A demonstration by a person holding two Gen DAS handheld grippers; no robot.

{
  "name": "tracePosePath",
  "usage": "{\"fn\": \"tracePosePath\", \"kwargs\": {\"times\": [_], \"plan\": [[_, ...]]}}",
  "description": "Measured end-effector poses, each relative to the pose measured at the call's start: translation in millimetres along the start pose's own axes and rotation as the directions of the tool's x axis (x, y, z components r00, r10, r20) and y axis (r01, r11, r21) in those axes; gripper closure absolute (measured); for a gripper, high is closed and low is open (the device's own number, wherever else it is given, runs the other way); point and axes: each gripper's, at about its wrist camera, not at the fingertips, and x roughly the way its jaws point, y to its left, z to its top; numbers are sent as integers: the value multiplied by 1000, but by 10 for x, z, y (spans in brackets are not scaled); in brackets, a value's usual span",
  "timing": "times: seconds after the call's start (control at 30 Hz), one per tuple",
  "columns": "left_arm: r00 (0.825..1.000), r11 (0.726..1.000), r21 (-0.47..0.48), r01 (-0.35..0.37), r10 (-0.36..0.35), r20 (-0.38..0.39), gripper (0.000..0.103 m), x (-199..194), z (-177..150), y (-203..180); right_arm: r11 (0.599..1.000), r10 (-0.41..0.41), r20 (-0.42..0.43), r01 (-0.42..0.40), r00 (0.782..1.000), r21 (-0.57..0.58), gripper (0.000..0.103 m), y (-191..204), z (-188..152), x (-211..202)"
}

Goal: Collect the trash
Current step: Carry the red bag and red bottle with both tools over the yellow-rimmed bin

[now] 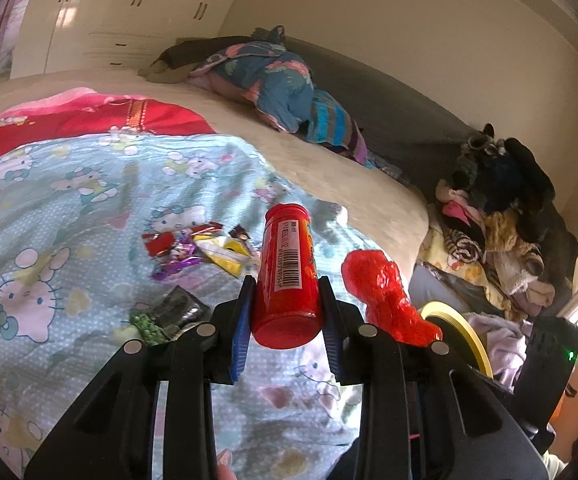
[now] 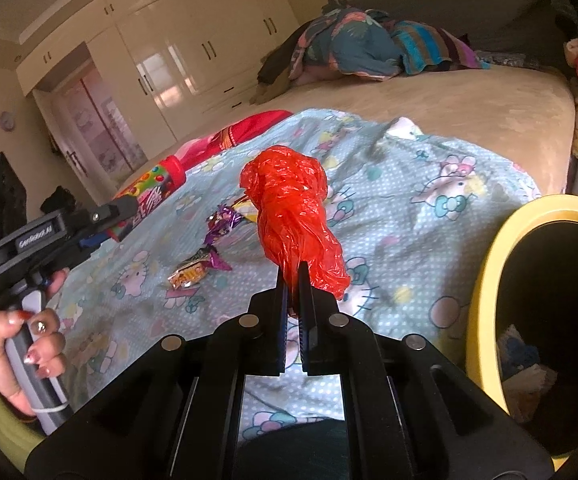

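Note:
My left gripper (image 1: 287,300) is shut on a red candy tube (image 1: 287,276) with a barcode, held above the Hello Kitty bedspread (image 1: 69,208). The tube also shows in the right wrist view (image 2: 157,188), with the left gripper (image 2: 123,216) around it. My right gripper (image 2: 293,280) is shut on a crumpled red plastic bag (image 2: 293,216), also visible in the left wrist view (image 1: 385,292). Candy wrappers (image 1: 201,248) lie on the bedspread, seen too in the right wrist view (image 2: 209,248). A dark and green wrapper (image 1: 165,314) lies left of my left fingers.
A yellow-rimmed bin (image 2: 489,276) with a dark inside stands at the right of the bed; its rim shows in the left wrist view (image 1: 461,320). Heaped clothes (image 1: 501,232) lie right. A bundle of bedding (image 2: 361,44) sits far back, wardrobes (image 2: 161,64) behind.

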Motion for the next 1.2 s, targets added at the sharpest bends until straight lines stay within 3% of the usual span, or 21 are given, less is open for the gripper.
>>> {"fn": "tracePosePath", "kwargs": {"times": [0.7, 1.2], "plan": [[991, 985, 129, 114, -105, -78, 73, 87, -310, -689, 989, -108, 78, 100, 991, 109, 101, -493, 4, -438], [970, 949, 231, 214, -179, -165, 73, 300, -609, -1320, 950, -254, 112, 226, 961, 214, 101, -1010, -99, -812]]}}
